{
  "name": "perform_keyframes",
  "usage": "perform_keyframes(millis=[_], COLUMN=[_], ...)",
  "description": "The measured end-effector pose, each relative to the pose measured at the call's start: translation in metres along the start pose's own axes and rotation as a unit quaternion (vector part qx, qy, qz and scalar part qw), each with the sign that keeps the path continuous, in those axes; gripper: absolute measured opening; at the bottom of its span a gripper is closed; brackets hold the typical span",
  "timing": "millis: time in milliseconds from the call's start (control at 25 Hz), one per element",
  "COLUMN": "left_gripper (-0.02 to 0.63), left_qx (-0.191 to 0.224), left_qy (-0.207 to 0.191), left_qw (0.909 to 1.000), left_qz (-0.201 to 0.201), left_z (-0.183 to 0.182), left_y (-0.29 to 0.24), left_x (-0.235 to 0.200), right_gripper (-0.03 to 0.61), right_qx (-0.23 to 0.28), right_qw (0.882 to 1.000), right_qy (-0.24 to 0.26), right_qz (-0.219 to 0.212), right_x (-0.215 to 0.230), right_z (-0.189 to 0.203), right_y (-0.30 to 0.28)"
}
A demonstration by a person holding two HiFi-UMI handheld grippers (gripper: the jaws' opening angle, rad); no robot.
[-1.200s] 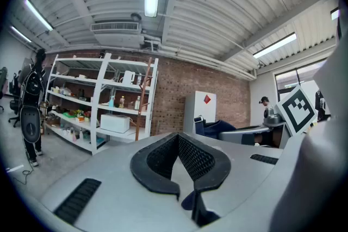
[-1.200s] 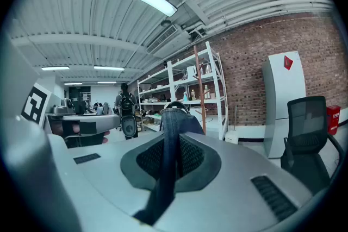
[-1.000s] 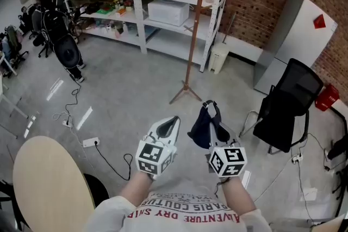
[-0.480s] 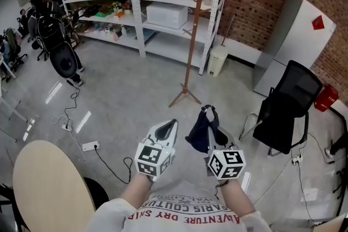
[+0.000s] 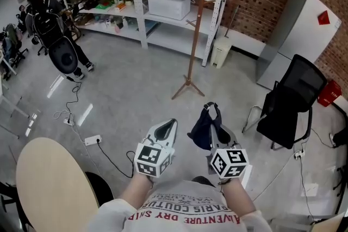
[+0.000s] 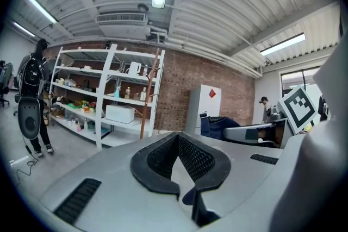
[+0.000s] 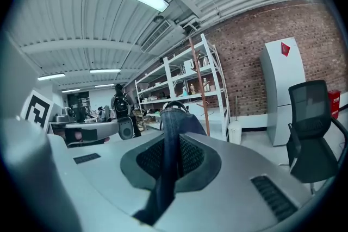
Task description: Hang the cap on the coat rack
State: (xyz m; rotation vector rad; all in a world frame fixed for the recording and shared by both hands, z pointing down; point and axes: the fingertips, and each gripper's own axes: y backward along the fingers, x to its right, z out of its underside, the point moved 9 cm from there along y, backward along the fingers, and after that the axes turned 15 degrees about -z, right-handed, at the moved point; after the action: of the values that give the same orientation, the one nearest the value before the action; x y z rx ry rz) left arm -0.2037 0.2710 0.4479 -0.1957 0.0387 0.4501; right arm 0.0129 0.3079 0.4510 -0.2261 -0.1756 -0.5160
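A dark blue denim cap (image 5: 202, 129) hangs from my right gripper (image 5: 213, 114), which is shut on its fabric; in the right gripper view the cap (image 7: 172, 141) runs up between the pads. My left gripper (image 5: 172, 122) is beside it, shut with nothing between its jaws, and its pads (image 6: 191, 156) meet at the tip in the left gripper view. The coat rack (image 5: 196, 24) is a thin brown wooden pole on a tripod foot, standing on the floor ahead of both grippers and apart from them. The coat rack (image 6: 148, 96) also shows before the shelves, and the coat rack (image 7: 199, 87) rises behind the cap.
White metal shelving (image 5: 136, 5) full of boxes stands behind the rack against a brick wall. A black office chair (image 5: 289, 103) and a white cabinet (image 5: 304, 35) are at the right. A round wooden table (image 5: 49, 185) is at lower left. Cables (image 5: 95, 144) lie on the floor.
The view has shifted slightly, so the rack's foot and the shelves sit a little lower in the picture. Both grippers keep their places, and the cap stays held.
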Motion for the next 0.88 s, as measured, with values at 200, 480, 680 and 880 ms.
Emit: perform_keyframes(millis=[200,480,680,880], left_gripper=[0.006,0.006,0.006,0.006], left_qx=[-0.023,-0.022,-0.015,0.002], left_qy=[0.006,-0.014,-0.002,0.002], left_qw=[0.9997,0.9989,0.9984,0.9970], left_qz=[-0.011,-0.040,-0.054,-0.077], left_z=[0.007,0.006,-0.013,-0.026], left_y=[-0.013,-0.058,-0.116,-0.177], left_x=[-0.001,0.001,0.015,0.044], right_gripper=[0.018,0.018,0.018,0.018], right_qx=[-0.016,-0.029,-0.031,-0.031], right_qw=[1.000,0.999,0.998,0.997], right_qy=[-0.016,-0.003,0.019,0.038], right_qz=[-0.007,-0.028,-0.043,-0.061], right_x=[0.016,0.058,0.115,0.188], right_z=[0.004,-0.001,-0.028,-0.053], right_y=[-0.011,-0.047,-0.073,-0.089])
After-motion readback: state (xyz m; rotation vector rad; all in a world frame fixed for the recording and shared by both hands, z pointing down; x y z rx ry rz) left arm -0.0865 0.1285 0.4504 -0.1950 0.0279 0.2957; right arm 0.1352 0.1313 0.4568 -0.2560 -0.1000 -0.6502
